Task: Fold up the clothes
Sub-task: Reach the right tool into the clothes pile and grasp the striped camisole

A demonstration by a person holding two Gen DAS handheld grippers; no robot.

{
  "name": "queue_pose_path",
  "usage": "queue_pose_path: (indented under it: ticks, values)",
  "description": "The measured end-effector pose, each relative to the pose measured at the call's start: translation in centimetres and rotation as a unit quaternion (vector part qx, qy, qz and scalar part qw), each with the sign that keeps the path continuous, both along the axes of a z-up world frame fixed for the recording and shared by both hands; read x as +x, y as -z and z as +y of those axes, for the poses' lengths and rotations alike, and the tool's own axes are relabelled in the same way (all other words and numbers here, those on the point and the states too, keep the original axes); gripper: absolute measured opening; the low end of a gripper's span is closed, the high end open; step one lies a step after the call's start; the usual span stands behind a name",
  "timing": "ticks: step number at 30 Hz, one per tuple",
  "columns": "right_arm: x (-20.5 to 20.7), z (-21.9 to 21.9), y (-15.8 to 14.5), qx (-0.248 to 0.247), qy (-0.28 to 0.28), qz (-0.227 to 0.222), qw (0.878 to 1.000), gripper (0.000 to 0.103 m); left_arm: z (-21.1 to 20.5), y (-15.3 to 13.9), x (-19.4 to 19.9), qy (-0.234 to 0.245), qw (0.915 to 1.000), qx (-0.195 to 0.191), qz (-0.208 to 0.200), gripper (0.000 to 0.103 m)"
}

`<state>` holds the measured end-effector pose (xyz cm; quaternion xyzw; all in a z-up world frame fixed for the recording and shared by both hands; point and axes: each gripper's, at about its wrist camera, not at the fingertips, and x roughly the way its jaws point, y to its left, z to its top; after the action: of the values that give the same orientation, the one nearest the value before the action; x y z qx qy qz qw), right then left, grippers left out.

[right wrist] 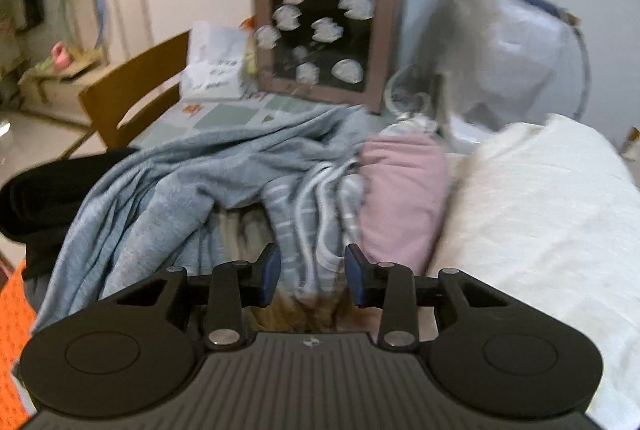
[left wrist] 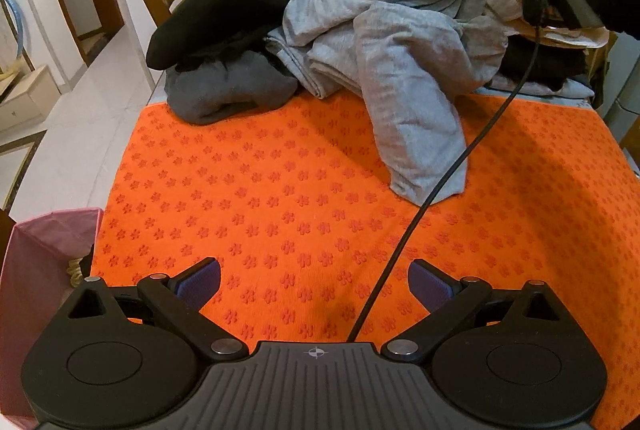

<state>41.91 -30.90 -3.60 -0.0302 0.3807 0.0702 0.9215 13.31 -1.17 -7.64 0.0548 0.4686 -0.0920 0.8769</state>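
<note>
We note right gripper (right wrist: 312, 276) half-spread, striped garment (right wrist: 316, 214) between pads, contact unclear. Pile at far table edge; left gripper (left wrist: 314, 284) spread, empty over orange mat (left wrist: 280, 190). Right nearer.

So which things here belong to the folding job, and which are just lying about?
Job:
light grey garment
black garment
dark grey garment
striped garment
pink garment
cream garment
orange mat

Lying about:
sticker-covered box
wooden chair
pink basket
plastic bag
</note>
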Motion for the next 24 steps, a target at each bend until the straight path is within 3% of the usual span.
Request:
queue_pose_path:
  ticks: [4,5,7,11,18,24]
  values:
    - [1.3,1.2,0.9,-0.024,-0.018,0.005,1.000,0.036,-0.3,0.1,0.2,0.010,0.9999,0.003,-0.009,0.100]
    - [1.7,1.1,1.1,-0.021,-0.022,0.008,1.000,0.026,-0.3,0.1,0.2,0.011,0.9999,0.002,-0.010,0.100]
    - [2.1,0.7,1.3,-0.006,-0.022,0.012,1.000,0.019,-0.3,0.1,0.2,0.011,0.9999,-0.001,-0.009,0.100]
    - [0.8,0.1,-0.1,0.005,-0.007,-0.019,1.000,0.012,-0.1,-0.2,-0.1,0.010,0.9998,-0.005,-0.014,0.099]
    - [-4.7,-2.3,-6.4,0.043,0.010,-0.085,0.995,0.011,0.1,-1.4,-1.7,0.009,0.9996,-0.013,-0.022,0.096]
    - [-12.9,-3.8,-13.7,0.076,-0.008,-0.135,0.988,0.011,0.2,-2.9,-3.8,0.014,0.9988,-0.020,-0.041,0.096]
